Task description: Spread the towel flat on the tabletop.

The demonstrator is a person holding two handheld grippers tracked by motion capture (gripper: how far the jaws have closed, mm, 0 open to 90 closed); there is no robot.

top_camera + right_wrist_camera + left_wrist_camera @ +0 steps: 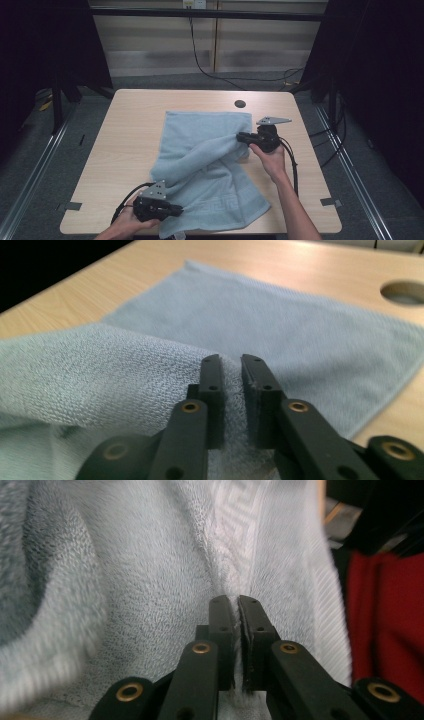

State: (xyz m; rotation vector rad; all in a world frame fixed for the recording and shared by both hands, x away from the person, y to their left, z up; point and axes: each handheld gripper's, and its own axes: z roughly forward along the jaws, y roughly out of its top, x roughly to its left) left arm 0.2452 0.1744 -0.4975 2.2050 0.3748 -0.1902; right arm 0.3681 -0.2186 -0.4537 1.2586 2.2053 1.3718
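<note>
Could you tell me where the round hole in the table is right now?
In the high view, the round hole sits near the table's far edge, right of centre, just beyond the far right corner of the light blue towel.

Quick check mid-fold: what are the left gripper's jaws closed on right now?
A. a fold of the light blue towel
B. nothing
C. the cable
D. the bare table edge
A: in the left gripper view the left gripper has its jaws pinched on a ridge of the towel.
</note>
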